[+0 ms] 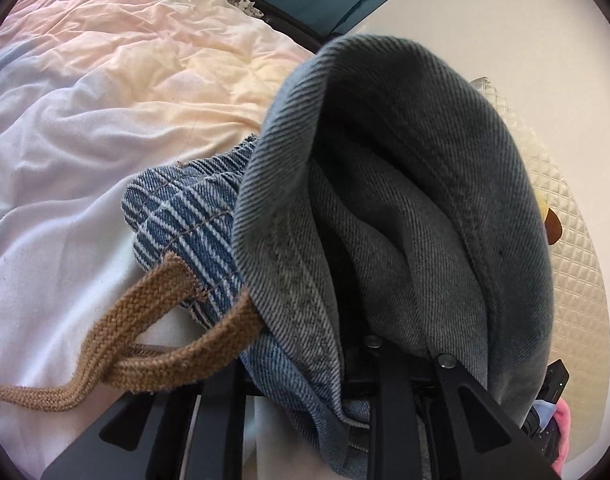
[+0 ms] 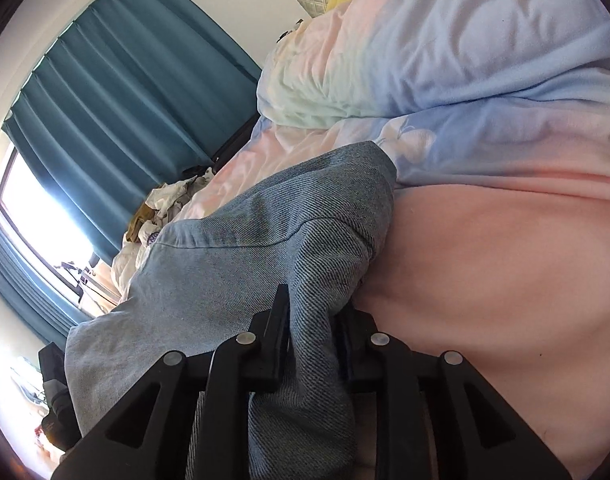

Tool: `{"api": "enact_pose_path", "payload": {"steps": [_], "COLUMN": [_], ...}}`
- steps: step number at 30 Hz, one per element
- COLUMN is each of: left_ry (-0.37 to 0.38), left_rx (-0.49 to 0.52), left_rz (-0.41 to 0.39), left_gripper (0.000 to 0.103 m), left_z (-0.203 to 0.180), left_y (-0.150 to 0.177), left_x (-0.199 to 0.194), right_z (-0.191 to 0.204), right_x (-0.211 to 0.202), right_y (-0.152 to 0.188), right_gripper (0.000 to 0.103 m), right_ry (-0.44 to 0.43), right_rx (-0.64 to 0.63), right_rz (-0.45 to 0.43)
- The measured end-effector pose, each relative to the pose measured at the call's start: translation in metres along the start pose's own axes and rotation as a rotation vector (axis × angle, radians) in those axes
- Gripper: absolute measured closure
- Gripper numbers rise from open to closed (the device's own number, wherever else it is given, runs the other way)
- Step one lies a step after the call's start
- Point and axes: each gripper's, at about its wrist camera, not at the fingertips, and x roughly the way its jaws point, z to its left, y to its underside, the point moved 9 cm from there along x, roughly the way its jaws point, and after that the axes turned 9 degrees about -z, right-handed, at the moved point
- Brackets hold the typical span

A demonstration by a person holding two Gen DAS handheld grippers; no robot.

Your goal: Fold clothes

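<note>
Over a bed spread with a crumpled pastel duvet (image 1: pixel 117 92), both claws have hold of one blue denim garment (image 1: pixel 405 184), jeans by the look of the twill and the stitched seams. In the left wrist view the denim is bunched in a thick fold that rises right in front of the camera and drapes over the left claw (image 1: pixel 369 356), hiding its fingertips; the cloth runs down between the black finger frames, so this claw appears closed on the denim, though the pads themselves cannot be seen. A striped inner lining (image 1: pixel 185 208) of the garment turns outward to the left of the fold, and a tan woven drawstring (image 1: pixel 117 344) loops from it down across the white part of the duvet. In the right wrist view the right claw (image 2: pixel 311 320) pinches a ridge of the same denim between its two black fingers (image 2: pixel 279 312), with the rest of the garment spreading away to the left and lying on the duvet beside a pink stretch of it. Further back are a teal curtain (image 2: pixel 117 92), a bright window (image 2: pixel 37 216), a small heap of pale clothes (image 2: pixel 161 208) and a quilted headboard (image 1: pixel 569 240)
</note>
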Motion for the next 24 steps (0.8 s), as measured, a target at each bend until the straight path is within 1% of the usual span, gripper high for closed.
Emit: {"api": "enact_pose_path", "payload": {"steps": [1,2,3,5,6,7,8,10,11,12,13,18,19,21,22,23,24], "left_ry": [-0.002,-0.005,-0.010,-0.014,-0.004,0.003,0.003,-0.022,-0.027,-0.038,-0.054,-0.083,-0.084,-0.081,-0.079,-0.080,-0.081], "left_rx": [0.004,0.006,0.010,0.022,0.034,0.052,0.073,0.136,0.161,0.180,0.195,0.268,0.277,0.295,0.305,0.318,0.332], "left_rz": [0.007,0.016,0.027,0.050,0.058,0.059,0.058,0.049,0.054,0.055,0.047,-0.025,-0.042,-0.084,-0.102,-0.112,-0.122], "left_gripper": [0.081,0.081,0.078,0.070,0.056,0.049,0.046,0.035,0.031,0.025,0.022,0.022,0.022,0.022,0.022,0.022,0.022], "left_z": [-0.003,-0.003,-0.004,-0.006,-0.009,-0.013,-0.017,-0.023,-0.026,-0.028,-0.030,-0.047,-0.047,-0.020,-0.011,-0.016,-0.032], "left_y": [-0.002,-0.001,-0.001,0.001,0.003,0.005,0.006,0.009,0.011,0.012,0.011,-0.005,-0.007,-0.001,-0.003,-0.018,-0.032], "left_x": [-0.011,-0.011,-0.011,-0.011,-0.013,-0.015,-0.019,-0.027,-0.031,-0.035,-0.040,-0.074,-0.091,-0.177,-0.210,-0.220,-0.237], "right_z": [-0.001,-0.001,0.001,0.006,0.008,0.008,0.008,0.009,0.010,0.011,0.014,0.036,0.041,0.052,0.057,0.062,0.068], "right_x": [0.000,-0.002,-0.004,-0.008,-0.011,-0.014,-0.018,-0.027,-0.034,-0.040,-0.046,-0.077,-0.083,-0.094,-0.100,-0.106,-0.112], "right_y": [0.000,0.000,-0.001,-0.003,-0.004,-0.004,-0.006,-0.009,-0.011,-0.014,-0.016,-0.030,-0.032,-0.038,-0.041,-0.043,-0.045], "right_gripper": [0.082,0.079,0.074,0.070,0.066,0.063,0.059,0.058,0.055,0.052,0.051,0.048,0.048,0.048,0.048,0.048,0.048], "right_ry": [0.009,0.023,0.044,0.070,0.086,0.104,0.110,0.121,0.135,0.149,0.157,0.147,0.141,0.127,0.120,0.114,0.108], "right_rx": [-0.001,-0.004,-0.019,-0.053,-0.063,-0.067,-0.063,-0.053,-0.062,-0.073,-0.088,-0.148,-0.151,-0.156,-0.158,-0.164,-0.171], "right_rz": [0.002,0.001,-0.003,-0.005,0.004,0.015,0.018,0.023,0.014,0.004,-0.003,-0.040,-0.045,-0.057,-0.062,-0.068,-0.072]}}
